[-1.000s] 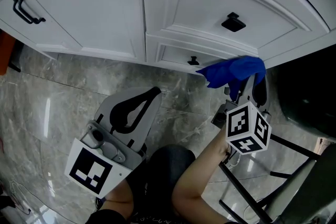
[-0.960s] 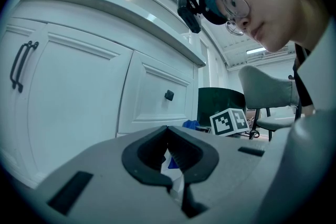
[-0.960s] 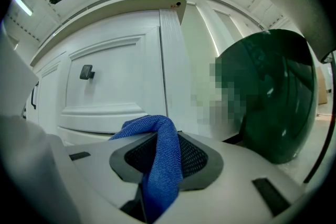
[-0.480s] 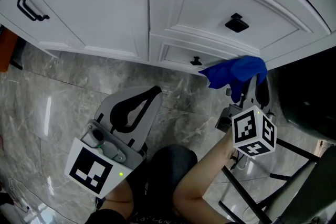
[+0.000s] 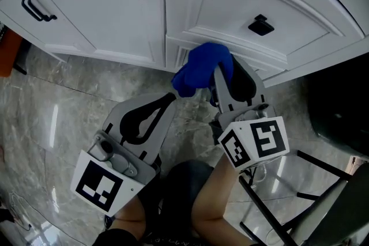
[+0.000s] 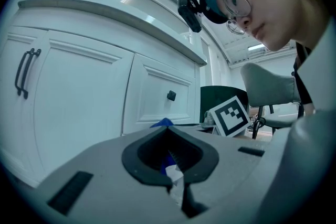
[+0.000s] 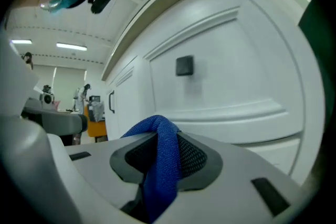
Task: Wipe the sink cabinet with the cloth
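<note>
Grey marble floor (image 5: 63,112) under white sink cabinet (image 5: 109,14): right gripper (image 5: 223,73) clamps blue cloth (image 5: 199,69) at the lower drawer front, likely mid-wipe; left gripper (image 5: 164,105) idle nearer, jaws together, empty; next: press, sweep sideways.

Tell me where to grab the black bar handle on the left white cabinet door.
I'd take the black bar handle mid-span, where it stands off the white cabinet door, tongs across the bar, coming square at the door front. The left tongs are shut, so open first; the right tongs hold the blue cloth.
</note>
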`<state>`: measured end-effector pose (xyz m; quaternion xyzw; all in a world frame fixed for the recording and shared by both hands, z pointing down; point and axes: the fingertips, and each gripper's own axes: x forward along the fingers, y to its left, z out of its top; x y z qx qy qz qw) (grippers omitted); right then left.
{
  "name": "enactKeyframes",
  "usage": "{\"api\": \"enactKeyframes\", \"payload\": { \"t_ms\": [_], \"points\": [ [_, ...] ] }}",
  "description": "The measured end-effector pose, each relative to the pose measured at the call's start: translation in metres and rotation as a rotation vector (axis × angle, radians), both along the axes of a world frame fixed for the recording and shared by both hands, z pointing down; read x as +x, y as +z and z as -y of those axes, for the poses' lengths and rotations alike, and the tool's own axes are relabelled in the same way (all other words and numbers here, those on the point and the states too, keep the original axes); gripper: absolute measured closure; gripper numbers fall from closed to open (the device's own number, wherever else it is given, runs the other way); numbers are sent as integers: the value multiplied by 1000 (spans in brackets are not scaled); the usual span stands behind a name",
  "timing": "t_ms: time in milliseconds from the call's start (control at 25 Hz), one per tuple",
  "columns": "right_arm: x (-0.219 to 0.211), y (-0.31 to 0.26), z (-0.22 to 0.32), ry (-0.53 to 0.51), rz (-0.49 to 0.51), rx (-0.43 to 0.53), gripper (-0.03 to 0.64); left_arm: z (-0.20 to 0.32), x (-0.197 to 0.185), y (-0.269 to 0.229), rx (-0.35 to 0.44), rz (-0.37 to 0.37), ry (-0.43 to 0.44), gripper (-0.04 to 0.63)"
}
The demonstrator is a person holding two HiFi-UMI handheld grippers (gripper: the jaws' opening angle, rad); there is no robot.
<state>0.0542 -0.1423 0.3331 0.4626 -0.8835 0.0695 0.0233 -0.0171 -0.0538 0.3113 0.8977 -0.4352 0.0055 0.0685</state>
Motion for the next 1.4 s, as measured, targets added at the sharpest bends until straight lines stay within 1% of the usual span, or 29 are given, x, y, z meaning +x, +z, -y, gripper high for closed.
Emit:
{"api": "enactKeyframes", "payload": {
  "t_ms": [120, 200, 360, 440, 560, 680, 760, 840, 960, 1120, 1280, 1400],
  "points": [
    [-45, 14, 0, -87, -60, -24, 497, 1, -1, 0, 3, 1, -4, 591],
    [-66, 26, 0, -126, -86, -55, 497, 2, 0, -2, 8, -4, -1, 591],
    [-84, 61, 5, -158, -152, -158, 497, 5, -2, 0, 3, -8, -13, 591],
    [-84, 72, 9, -146, -182, -180, 499, 6, -4, 0, 0, -16, -16, 591],
    [-76, 80, 17, -115, -219, -155, 498, 7, -4, 0, 2, -25, -3, 591],
    [-69, 84, 22, -126, -183, -116, 497, 9, -6, 4, -12, -17, -8, 591],
    [-68, 84, 23, -127, -183, -93, 497, 11, -10, 5, -16, -12, -18, 591],
    [-70, 84, 23, -106, -203, -95, 497, 13, -13, 3, -12, -13, -29, 591],
    [-73, 85, 23, -82, -246, -112, 497, 15, -18, -1, 10, -39, -37, 591],
    [-74, 84, 24, -74, -235, -117, 497, 15, -22, 0, 12, -62, -36, 591],
    [-73, 85, 23, -68, -247, -106, 497, 15, -17, -1, 5, -85, -26, 591],
    [-72, 84, 23, -64, -245, -92, 497, 15, -17, -1, 12, -83, -17, 591]
  ]
}}
